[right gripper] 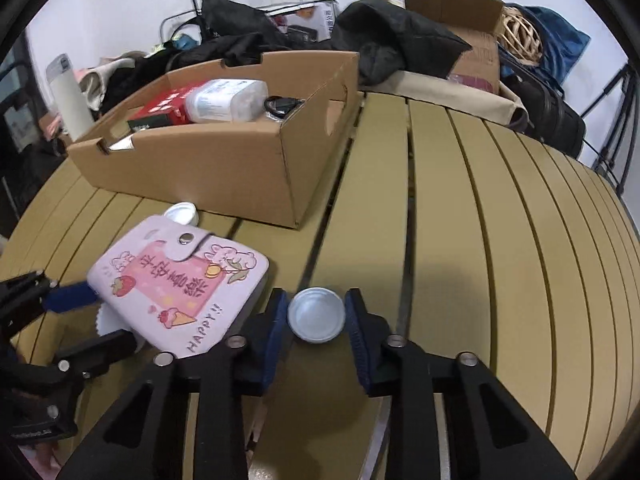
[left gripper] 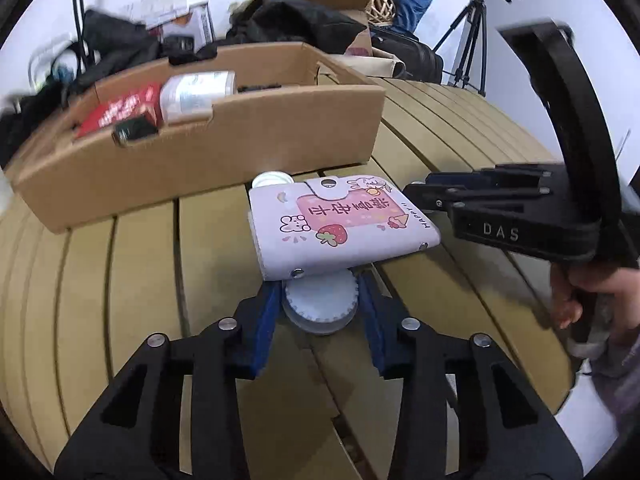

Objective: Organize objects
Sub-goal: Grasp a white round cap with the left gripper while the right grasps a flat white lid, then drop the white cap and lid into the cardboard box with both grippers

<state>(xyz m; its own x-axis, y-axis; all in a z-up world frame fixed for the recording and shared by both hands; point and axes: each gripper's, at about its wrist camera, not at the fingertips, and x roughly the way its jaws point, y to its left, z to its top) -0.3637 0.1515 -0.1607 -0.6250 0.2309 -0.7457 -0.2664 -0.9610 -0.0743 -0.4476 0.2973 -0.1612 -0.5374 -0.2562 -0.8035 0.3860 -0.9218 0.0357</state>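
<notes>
Your left gripper has its blue fingers closed against the sides of a white serrated lid, which lies on the slatted counter. The lid's far part is hidden beneath a pink wallet with cartoon rabbits, a strawberry and a snap flap; the wallet lies over it, tilted.

Your right gripper holds its fingers against both sides of a small round metal cap, also on the counter, just to the right of the wallet in the right wrist view. In the left wrist view that gripper comes in from the right, its tips beside the wallet's far corner, with your hand on its handle.

A second small white cap sits at the wallet's far edge, near the front wall of a cardboard box. The box holds a red packet, a wrapped white pack and some dark items.

Behind the box lie dark clothing, bags and another open carton.
</notes>
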